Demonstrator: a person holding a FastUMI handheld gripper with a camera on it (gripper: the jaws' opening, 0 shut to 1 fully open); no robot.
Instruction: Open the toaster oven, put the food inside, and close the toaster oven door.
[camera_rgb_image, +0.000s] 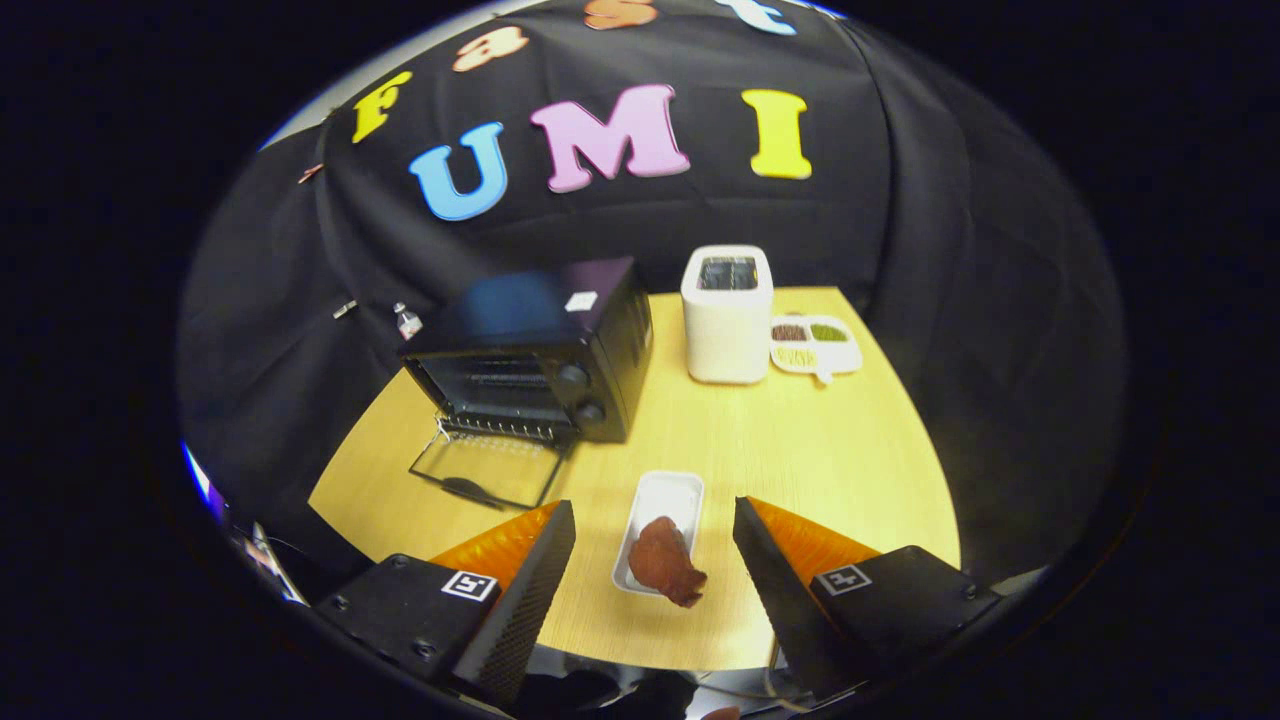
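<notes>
Sitting between the two fingers of the gripper (654, 545) is the food (664, 571), a brown lumpy piece that looks like meat. It lies in a small white tray (668, 497) on the yellow table (800, 450), and its near end hangs over the tray's edge. The jaws are wide open and hold nothing; one finger stands on each side of the tray, not touching it.

The toaster oven (535, 360) is at about eleven o'clock from the food, well apart from it. Its glass door (485, 478) is already folded down flat on the table, so the inside is ready.

The food looks light and maybe a bit soft and shiny, so it could slip or squash. I think the best place to pinch is across its fat middle, with a gentle squeeze. The tray is light too and may slide or lift along if the food sticks.

A white toaster (727, 312) stands at twelve o'clock, with a little dish of snacks (815, 345) just beside it at one o'clock.
</notes>
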